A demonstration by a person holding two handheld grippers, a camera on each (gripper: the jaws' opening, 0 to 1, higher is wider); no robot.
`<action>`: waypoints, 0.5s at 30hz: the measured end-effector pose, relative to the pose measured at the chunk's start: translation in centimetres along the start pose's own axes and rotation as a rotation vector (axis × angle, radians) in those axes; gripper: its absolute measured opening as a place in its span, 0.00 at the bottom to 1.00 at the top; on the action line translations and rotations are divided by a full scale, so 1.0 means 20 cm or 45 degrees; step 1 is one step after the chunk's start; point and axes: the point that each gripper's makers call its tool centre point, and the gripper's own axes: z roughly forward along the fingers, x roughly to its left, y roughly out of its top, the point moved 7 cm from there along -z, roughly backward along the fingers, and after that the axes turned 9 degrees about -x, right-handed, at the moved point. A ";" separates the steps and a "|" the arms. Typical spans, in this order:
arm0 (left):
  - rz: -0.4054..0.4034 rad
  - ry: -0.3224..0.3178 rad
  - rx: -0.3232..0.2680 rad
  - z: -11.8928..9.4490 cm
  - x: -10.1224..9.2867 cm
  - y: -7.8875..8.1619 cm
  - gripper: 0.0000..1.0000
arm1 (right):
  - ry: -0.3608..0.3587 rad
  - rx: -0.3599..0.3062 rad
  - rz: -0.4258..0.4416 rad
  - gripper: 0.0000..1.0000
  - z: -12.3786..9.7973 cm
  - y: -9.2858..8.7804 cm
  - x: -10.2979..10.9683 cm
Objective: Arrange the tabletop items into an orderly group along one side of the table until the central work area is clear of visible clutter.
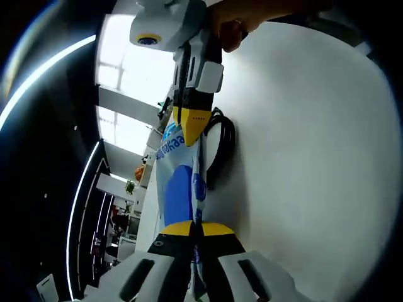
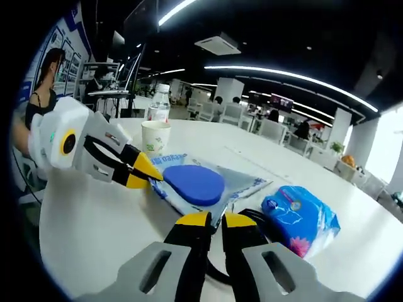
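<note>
while the white table [image 2: 88, 214] spreads wide beneath everything, a flat clear bag with a blue oval print [image 2: 195, 184] lies near its middle, pinched at opposite edges by both tools. the right gripper [image 2: 211, 220] is closed on the near edge, the left gripper [image 2: 151, 173] on the left one. the bag looks light, limp and slippery, so holding the edges suits it best. to the right sits a soft blue packet [image 2: 301, 217], a black cable [image 1: 221, 135] beside it; far off stand a paper cup [image 2: 155, 137] and a water bottle [image 2: 160, 102].
</note>
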 end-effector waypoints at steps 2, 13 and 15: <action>-0.004 -0.001 -0.004 -0.01 0.00 0.01 0.01 | 0.002 -0.010 0.020 0.05 -0.01 0.00 0.00; -0.014 -0.022 -0.025 -0.06 -0.04 0.04 0.01 | 0.007 -0.011 0.029 0.05 -0.04 -0.03 0.04; -0.022 -0.025 -0.028 -0.06 -0.05 0.04 0.01 | 0.007 -0.014 0.034 0.05 -0.05 -0.03 0.05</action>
